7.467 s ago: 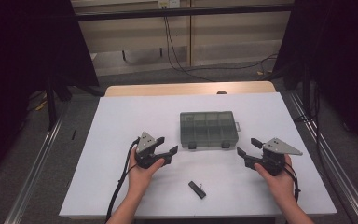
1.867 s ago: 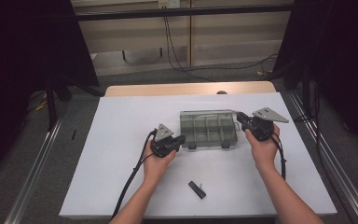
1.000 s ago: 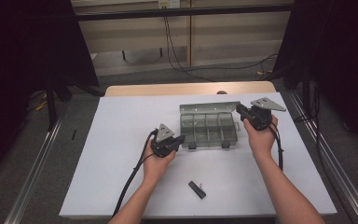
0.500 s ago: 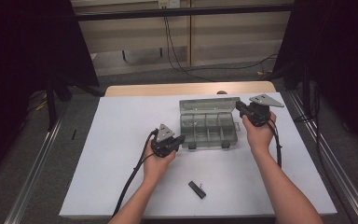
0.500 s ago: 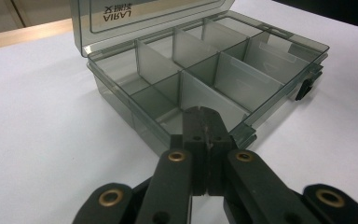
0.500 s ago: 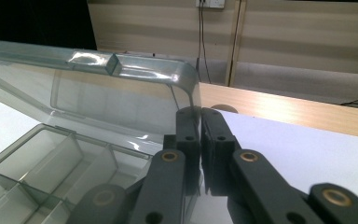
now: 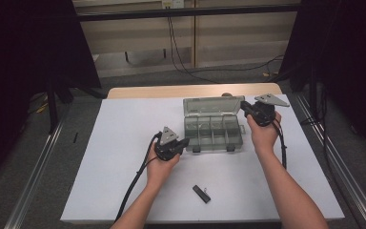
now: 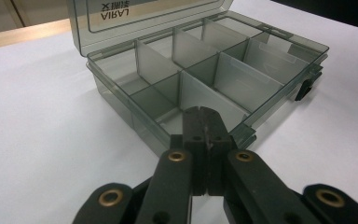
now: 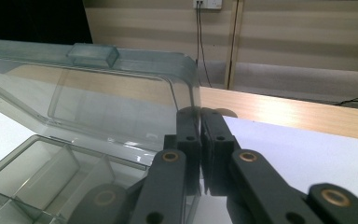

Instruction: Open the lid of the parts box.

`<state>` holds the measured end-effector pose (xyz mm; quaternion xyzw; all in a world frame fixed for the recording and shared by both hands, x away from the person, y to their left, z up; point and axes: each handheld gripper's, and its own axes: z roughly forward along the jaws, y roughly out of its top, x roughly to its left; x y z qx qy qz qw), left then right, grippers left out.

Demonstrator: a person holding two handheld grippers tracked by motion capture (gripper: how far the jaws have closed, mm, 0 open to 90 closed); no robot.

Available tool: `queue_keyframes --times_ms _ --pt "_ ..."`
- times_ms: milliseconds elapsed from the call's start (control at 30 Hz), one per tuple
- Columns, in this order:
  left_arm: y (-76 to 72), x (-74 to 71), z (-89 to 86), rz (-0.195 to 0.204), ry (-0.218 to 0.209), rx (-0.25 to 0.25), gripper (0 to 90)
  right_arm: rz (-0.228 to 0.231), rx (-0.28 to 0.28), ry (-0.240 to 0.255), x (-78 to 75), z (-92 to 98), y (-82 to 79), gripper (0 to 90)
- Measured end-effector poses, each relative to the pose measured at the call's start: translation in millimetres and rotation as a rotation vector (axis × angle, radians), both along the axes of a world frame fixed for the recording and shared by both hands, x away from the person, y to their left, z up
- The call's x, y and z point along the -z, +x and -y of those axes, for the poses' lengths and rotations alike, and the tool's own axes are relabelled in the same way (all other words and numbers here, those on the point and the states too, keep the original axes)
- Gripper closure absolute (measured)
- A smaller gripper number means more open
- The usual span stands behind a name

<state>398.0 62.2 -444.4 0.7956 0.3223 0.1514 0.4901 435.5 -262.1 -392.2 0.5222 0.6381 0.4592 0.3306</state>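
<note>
The right gripper (image 7: 246,108) pinches the raised clear lid (image 7: 213,105) of the smoky grey plastic compartment box (image 7: 213,133); the left gripper (image 7: 185,142), jaws closed and empty, presses the box's front edge

One compartment box (image 7: 213,131), one small black piece (image 7: 201,193), two grippers (image 7: 183,142) (image 7: 244,107).

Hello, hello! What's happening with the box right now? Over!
Left tool shut against the box front. Right tool shut on the lid, standing open. Nothing blocking.
</note>
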Motion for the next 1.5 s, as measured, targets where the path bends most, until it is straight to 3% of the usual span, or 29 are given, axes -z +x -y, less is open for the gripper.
queue_keyframes --times_ms 1500 --pt "0.9 0.1 -0.3 -0.003 -0.006 0.0 90.0 -0.02 0.032 -0.009 -1.9 -2.8 21.7 88.1"
